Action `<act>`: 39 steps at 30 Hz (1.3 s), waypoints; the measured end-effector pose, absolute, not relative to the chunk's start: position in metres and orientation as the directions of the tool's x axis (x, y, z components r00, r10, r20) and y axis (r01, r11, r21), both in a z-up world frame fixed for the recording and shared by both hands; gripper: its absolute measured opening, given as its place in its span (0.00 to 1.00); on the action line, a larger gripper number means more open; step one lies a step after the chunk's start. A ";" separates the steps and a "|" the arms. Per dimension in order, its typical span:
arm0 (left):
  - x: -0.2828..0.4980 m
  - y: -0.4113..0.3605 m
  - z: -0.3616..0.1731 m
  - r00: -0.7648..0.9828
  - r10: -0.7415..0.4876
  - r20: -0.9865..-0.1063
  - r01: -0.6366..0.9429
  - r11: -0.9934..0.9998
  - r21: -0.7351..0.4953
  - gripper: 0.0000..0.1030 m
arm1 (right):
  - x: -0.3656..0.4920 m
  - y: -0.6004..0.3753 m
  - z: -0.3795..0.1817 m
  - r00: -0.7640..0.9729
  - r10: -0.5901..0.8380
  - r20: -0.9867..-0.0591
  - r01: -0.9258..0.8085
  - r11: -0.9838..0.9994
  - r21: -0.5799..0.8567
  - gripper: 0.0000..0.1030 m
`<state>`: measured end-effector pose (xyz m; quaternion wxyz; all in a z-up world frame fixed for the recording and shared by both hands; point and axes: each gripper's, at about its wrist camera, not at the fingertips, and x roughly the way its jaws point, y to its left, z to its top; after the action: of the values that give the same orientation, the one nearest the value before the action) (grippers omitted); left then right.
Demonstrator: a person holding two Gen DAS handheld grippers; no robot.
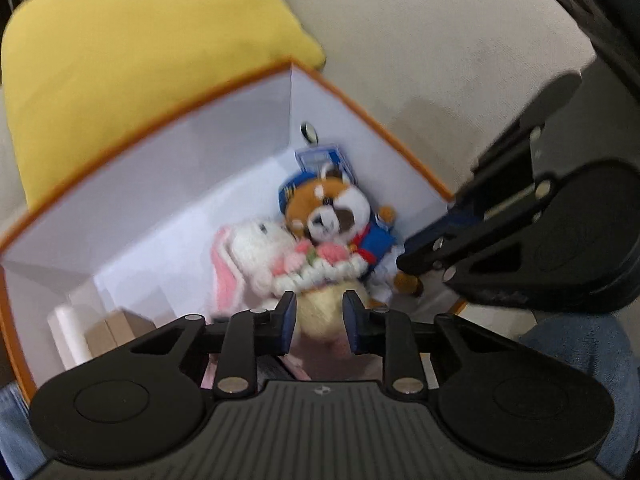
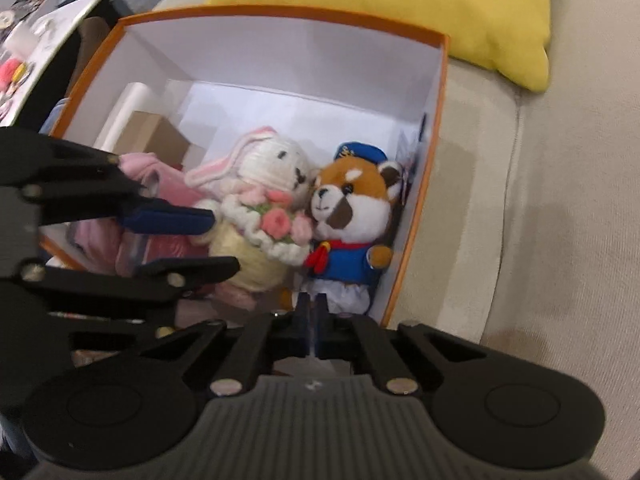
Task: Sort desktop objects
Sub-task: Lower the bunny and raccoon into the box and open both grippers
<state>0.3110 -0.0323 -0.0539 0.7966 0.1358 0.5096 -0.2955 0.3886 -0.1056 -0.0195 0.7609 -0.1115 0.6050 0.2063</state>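
Note:
An orange box point(image 1: 360, 108) with white inside walls sits on a beige sofa; it also shows in the right wrist view point(image 2: 280, 14). Inside lie a white knitted rabbit point(image 1: 256, 248) point(image 2: 276, 160) with a pink bouquet and a red panda plush point(image 1: 332, 208) point(image 2: 352, 200) in a blue sailor suit. My left gripper point(image 1: 319, 318) is open just above the rabbit's cream body, jaws either side of it. It also shows in the right wrist view point(image 2: 192, 240). My right gripper point(image 2: 312, 308) is shut and empty, near the panda's legs, and it shows in the left wrist view point(image 1: 404, 252).
A yellow cushion point(image 1: 140, 52) point(image 2: 400, 12) lies behind the box. In the box are also a white roll point(image 2: 128, 112), a brown cardboard box point(image 2: 160, 136) and pink cloth point(image 2: 160, 184). A table with small items point(image 2: 36, 52) stands at far left.

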 end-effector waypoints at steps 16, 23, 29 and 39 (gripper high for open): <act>0.327 -0.051 -0.063 0.280 -0.395 -0.875 0.731 0.679 -0.072 0.29 | 0.416 -0.069 -0.024 0.363 0.096 -0.927 -0.707 0.677 -0.206 0.29; 0.326 -0.052 -0.071 0.240 -0.375 -0.895 0.744 0.663 -0.078 0.47 | 0.436 -0.061 -0.042 0.286 0.107 -0.952 -0.772 0.614 -0.163 0.43; 0.328 -0.050 -0.070 0.171 -0.382 -0.908 0.747 0.651 -0.133 0.29 | 0.434 -0.050 -0.050 0.255 0.044 -0.966 -0.776 0.605 -0.177 0.39; 0.322 -0.048 -0.070 0.190 -0.361 -0.913 0.739 0.665 -0.109 0.29 | 0.423 -0.059 -0.046 0.148 0.025 -0.989 -0.775 0.624 -0.100 0.26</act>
<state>0.3216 -0.0480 -0.0696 0.7496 0.1817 0.5201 -0.3668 0.4225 -0.0585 -0.0463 0.6863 -0.3209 0.5840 0.2915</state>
